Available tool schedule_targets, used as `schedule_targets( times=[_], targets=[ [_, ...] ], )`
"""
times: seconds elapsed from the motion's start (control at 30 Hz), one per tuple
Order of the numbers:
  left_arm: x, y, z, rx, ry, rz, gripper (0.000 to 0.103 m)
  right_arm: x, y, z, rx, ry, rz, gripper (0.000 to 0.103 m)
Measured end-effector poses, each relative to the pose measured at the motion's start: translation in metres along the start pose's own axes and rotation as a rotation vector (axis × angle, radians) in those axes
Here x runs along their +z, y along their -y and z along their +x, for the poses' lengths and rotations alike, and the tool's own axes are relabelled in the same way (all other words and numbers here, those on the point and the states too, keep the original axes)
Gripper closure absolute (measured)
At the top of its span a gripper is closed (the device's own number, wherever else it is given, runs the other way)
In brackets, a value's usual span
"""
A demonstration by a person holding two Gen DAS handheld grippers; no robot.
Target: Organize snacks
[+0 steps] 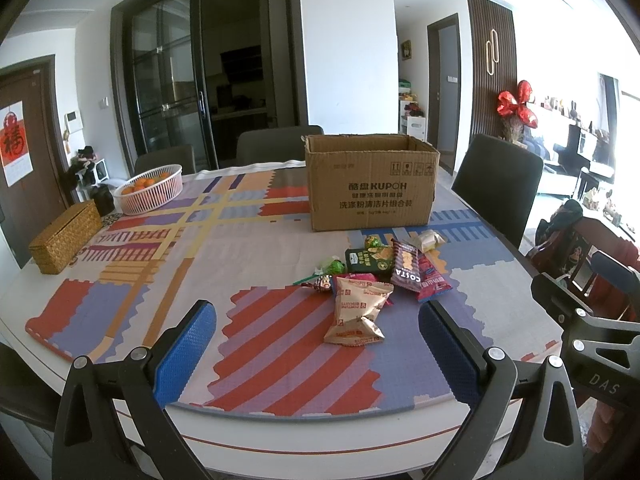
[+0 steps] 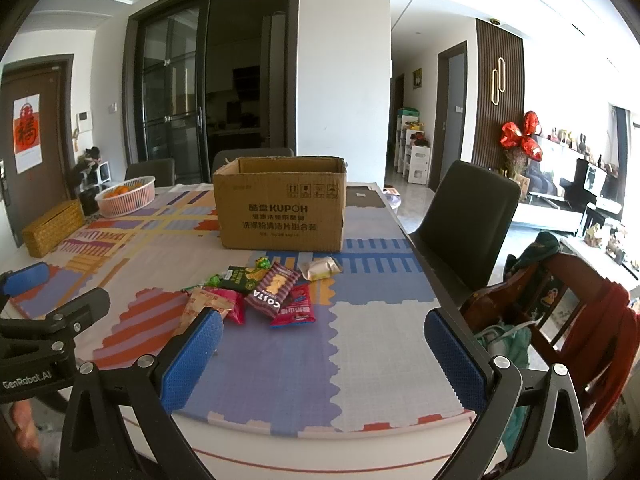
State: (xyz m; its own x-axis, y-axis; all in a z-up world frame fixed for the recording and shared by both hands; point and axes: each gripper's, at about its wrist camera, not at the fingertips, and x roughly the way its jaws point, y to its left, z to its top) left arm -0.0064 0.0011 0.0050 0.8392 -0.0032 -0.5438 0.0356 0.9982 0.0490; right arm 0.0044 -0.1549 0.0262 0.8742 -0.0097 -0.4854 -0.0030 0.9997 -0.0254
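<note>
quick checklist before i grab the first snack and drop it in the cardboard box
1. Left gripper open and empty: ok, jaws spread wide, nothing between them.
2. Right gripper open and empty: ok, jaws spread wide.
3. Brown cardboard box open on top: ok, flaps are out of the way; what lies inside cannot be seen.
4. Snacks within view: ok, the tan biscuit packets lie nearest the left gripper, the striped maroon COSTA packet just behind.
5. Packets separate enough for a single pick: not ok, several overlap in the pile.
6. Path to the box: ok, only bare patterned mat lies between pile and box.
</note>
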Motion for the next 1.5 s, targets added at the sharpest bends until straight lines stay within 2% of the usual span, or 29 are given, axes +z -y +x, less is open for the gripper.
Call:
schedule_targets(
  times=[1.5],
  targets=[
    [-0.0008, 0.0021, 0.0011, -0.003, -0.011, 0.004, 0.000, 0.0030, 0.0017, 0.0015, 0.002, -0.005, -0.002, 0.001]
  ],
)
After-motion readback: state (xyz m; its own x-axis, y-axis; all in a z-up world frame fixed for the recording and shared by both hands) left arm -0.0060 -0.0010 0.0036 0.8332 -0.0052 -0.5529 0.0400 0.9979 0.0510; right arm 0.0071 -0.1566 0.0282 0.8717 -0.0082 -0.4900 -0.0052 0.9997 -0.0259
